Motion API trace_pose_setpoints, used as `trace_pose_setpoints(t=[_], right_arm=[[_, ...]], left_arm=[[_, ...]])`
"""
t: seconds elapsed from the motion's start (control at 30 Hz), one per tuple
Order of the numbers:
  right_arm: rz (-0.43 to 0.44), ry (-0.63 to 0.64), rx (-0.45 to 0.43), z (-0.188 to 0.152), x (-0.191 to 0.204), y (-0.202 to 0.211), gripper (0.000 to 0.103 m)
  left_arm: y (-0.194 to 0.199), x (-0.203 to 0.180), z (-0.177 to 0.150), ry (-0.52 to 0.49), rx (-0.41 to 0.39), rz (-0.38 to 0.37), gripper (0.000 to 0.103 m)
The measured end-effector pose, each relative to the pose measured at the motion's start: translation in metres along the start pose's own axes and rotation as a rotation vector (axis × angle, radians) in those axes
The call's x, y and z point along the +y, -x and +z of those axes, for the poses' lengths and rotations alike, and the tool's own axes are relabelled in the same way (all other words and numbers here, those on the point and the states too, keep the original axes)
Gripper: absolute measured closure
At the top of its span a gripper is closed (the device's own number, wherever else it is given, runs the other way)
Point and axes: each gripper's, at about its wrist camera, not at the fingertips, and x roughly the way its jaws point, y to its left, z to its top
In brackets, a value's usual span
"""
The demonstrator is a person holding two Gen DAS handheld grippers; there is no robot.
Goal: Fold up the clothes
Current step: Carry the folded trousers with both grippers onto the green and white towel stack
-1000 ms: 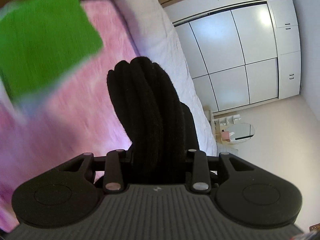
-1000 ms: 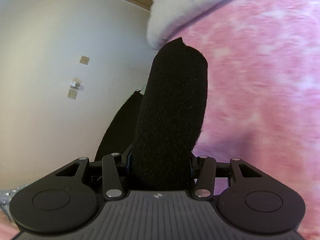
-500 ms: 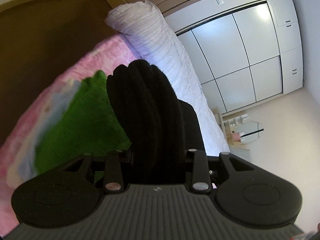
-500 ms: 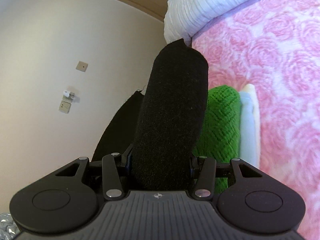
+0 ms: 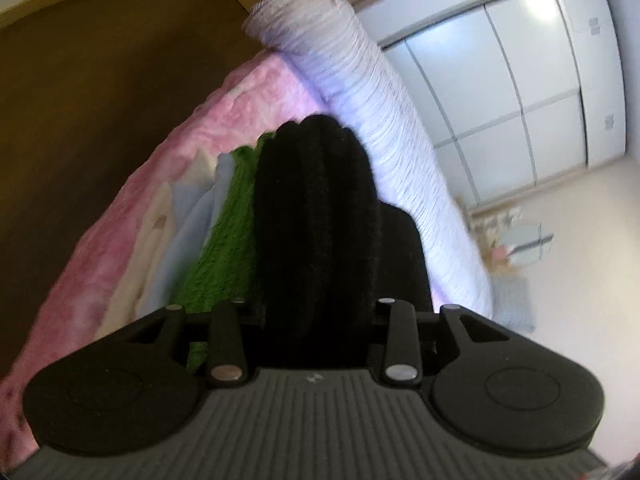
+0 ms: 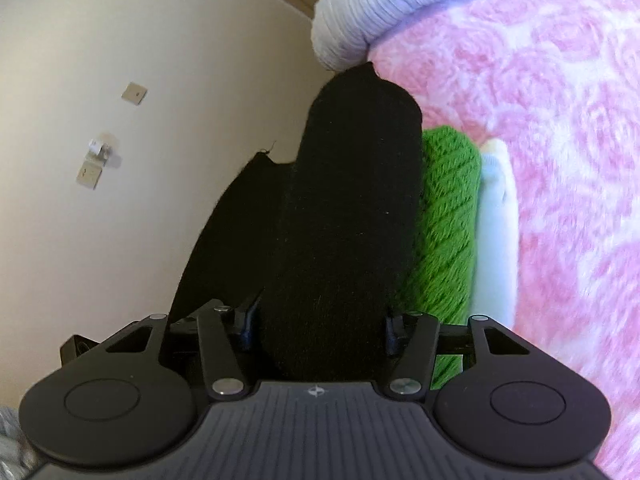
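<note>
A folded black knit garment (image 5: pixel 316 216) fills the middle of both wrist views (image 6: pixel 352 208) and hides the fingers of both grippers. My left gripper (image 5: pixel 316 312) is shut on one end of it. My right gripper (image 6: pixel 324 320) is shut on the other end. The garment lies against a stack of folded clothes on the pink bed: a green knit (image 5: pixel 224 248) on top, light blue (image 5: pixel 192 224) and cream (image 5: pixel 152 232) pieces under it. The green knit (image 6: pixel 448 216) and a pale piece (image 6: pixel 496 224) also show in the right wrist view.
The pink rose-pattern bedspread (image 6: pixel 560 140) surrounds the stack. A long white ribbed bolster (image 5: pixel 384 136) runs along the bed edge. A dark brown headboard (image 5: pixel 80 120) is left, white wardrobe doors (image 5: pixel 520 92) far right. A bare cream wall (image 6: pixel 120 200) faces the right gripper.
Both grippers carried the black garment over to the stack of folded clothes. The green knit went from far in view to right beside the garment.
</note>
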Motion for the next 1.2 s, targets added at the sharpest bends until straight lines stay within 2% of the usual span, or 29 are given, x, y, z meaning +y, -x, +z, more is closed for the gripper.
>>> trace_pose_setpoints(t=[0.03,0.07,0.13,0.23,0.33,0.4,0.47,0.5,0.57,0.7,0.9,1.07,1.2], right_arm=[[-0.013,-0.019,0.000,-0.004,-0.002,-0.004,0.049],[-0.037,-0.030,-0.001,-0.007,-0.004,-0.008,0.044],[-0.091,-0.041,-0.015,-0.011,-0.006,-0.008,0.041],[-0.215,0.010,-0.090,-0.008,0.015,0.010,0.031],[-0.401,0.130,-0.183,-0.005,0.052,0.035,0.031],[-0.487,0.175,-0.194,-0.009,0.071,0.047,0.035],[-0.529,0.213,-0.190,-0.020,0.090,0.055,0.043],[-0.543,0.233,-0.176,-0.028,0.100,0.055,0.045],[-0.577,0.281,-0.142,-0.042,0.115,0.050,0.054],[-0.633,0.367,-0.082,-0.068,0.132,0.023,0.059],[-0.715,0.407,0.005,-0.094,0.104,-0.022,0.058],[-0.704,0.386,0.040,-0.086,0.097,-0.021,0.056],[-0.679,0.387,0.020,-0.066,0.113,-0.002,0.057]], left_arm=[[0.001,0.005,-0.004,0.012,0.015,-0.003,0.067],[-0.001,0.010,-0.004,0.034,0.022,-0.024,0.067],[0.005,0.012,-0.003,0.049,0.025,-0.048,0.066],[0.022,-0.008,0.007,-0.044,0.037,0.019,0.065],[0.053,-0.028,0.018,-0.144,0.022,0.063,0.067],[0.071,-0.046,0.024,-0.229,0.013,0.060,0.072],[0.080,-0.067,0.026,-0.345,0.026,0.063,0.074],[0.075,-0.076,0.022,-0.414,0.056,0.090,0.074],[0.063,-0.092,0.015,-0.550,0.117,0.144,0.077],[0.032,-0.082,-0.014,-0.700,0.207,0.265,0.081],[0.017,-0.049,-0.024,-0.612,0.228,0.231,0.079],[0.028,-0.081,-0.012,-0.671,0.232,0.280,0.082],[0.039,-0.117,0.013,-0.693,0.161,0.270,0.083]])
